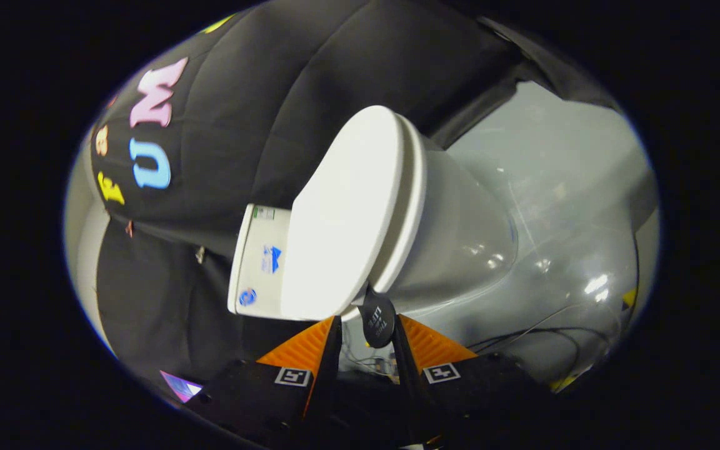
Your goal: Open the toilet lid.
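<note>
The white toilet appears rolled on its side in this tilted view. Its lid (341, 219) lies closed on the seat, above the bowl (460, 237). A round black pull tab (377, 322) sticks out from the lid's front edge. My gripper (366, 317) is open, with the tab between its fingertips. One finger sits right against the tab, while a small gap shows between the tab and the other finger.
The toilet's tank (260, 259) stands behind the lid against the black cloth wall. A glossy grey floor (554, 187) spreads around the bowl. Thin dark cables (522, 337) lie on the floor near the fingers.
</note>
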Action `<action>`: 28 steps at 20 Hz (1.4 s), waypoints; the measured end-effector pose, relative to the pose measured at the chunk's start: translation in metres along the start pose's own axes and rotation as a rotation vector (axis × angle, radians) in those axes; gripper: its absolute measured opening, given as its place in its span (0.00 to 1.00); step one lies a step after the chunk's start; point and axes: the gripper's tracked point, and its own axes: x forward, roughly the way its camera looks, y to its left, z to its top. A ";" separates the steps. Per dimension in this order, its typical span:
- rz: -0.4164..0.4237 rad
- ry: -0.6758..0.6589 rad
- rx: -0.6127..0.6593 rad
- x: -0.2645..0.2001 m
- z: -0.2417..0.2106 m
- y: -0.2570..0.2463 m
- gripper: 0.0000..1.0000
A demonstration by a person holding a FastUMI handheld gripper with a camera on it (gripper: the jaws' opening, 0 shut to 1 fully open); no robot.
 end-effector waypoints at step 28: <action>-0.141 0.102 -0.440 -0.019 0.004 0.088 0.05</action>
